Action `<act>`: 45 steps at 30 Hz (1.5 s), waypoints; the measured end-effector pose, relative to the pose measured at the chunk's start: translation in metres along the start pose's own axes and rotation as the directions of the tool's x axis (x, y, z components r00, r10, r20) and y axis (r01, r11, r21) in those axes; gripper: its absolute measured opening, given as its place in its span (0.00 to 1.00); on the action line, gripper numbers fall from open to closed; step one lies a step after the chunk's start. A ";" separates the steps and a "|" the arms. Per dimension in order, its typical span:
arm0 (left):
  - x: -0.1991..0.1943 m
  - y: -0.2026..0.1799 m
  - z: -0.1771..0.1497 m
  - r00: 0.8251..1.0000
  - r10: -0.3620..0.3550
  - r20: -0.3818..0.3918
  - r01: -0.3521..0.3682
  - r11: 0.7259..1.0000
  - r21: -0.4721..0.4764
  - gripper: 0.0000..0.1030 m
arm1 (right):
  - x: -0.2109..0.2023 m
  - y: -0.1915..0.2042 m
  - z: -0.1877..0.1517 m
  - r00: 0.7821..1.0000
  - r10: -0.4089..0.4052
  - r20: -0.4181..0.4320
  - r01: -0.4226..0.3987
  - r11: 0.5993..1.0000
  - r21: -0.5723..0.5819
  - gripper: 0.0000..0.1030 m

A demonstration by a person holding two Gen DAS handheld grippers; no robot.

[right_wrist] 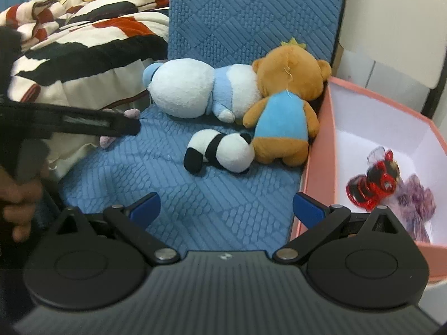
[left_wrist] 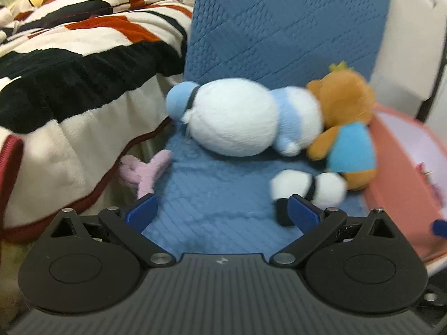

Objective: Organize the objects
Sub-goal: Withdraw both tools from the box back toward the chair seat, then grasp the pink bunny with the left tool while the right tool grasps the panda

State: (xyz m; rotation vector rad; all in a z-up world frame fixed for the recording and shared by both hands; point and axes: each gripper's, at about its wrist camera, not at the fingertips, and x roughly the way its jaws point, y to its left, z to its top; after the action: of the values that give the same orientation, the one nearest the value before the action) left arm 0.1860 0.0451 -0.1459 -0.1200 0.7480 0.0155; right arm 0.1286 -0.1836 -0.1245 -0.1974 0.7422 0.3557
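Both sets of jaws spread wide, nothing between the pads. Left gripper (left_wrist: 222,212) poised over the blue quilted seat (left_wrist: 212,195); right gripper (right_wrist: 226,209) likewise, with the pink box (right_wrist: 318,150) just outside its right-hand pad.

Ahead of the right jaws, slightly right of centre: small panda plush (right_wrist: 220,152) lying on its side, touching the brown bear (right_wrist: 282,111) behind it. Further ahead, the white-and-blue plush (right_wrist: 201,89), pressed against the bear's head. In the left wrist view, the panda just beyond the right-hand pad.

Probably light, soft and squashy all three; no risk of breakage, little of slipping, fur giving good purchase. Best bite likely across the panda's narrow black-banded middle. Larger plush too round for a full span, judging by looks: better taken by an ear or limb. Box holding a red toy (right_wrist: 371,184) already.
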 end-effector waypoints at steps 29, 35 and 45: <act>0.114 0.035 0.035 0.918 0.362 -0.162 -0.359 0.932 0.049 0.86 | 0.130 0.050 0.030 0.989 -0.148 0.001 0.107 0.714 -0.692 0.75; 0.127 0.037 0.034 0.913 0.360 -0.191 -0.356 0.933 0.056 0.84 | 0.140 0.056 0.036 0.991 -0.137 -0.005 0.093 0.697 -0.711 0.75; 0.132 0.040 0.041 0.913 0.369 -0.176 -0.370 0.929 0.027 0.67 | 0.147 0.063 0.033 0.990 -0.141 -0.031 0.072 0.666 -0.742 0.53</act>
State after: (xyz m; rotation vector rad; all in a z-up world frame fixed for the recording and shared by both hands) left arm 0.3082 0.0858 -0.2094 0.0162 0.9420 0.3739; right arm 0.2251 -0.0791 -0.2057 -1.0442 0.6289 0.5294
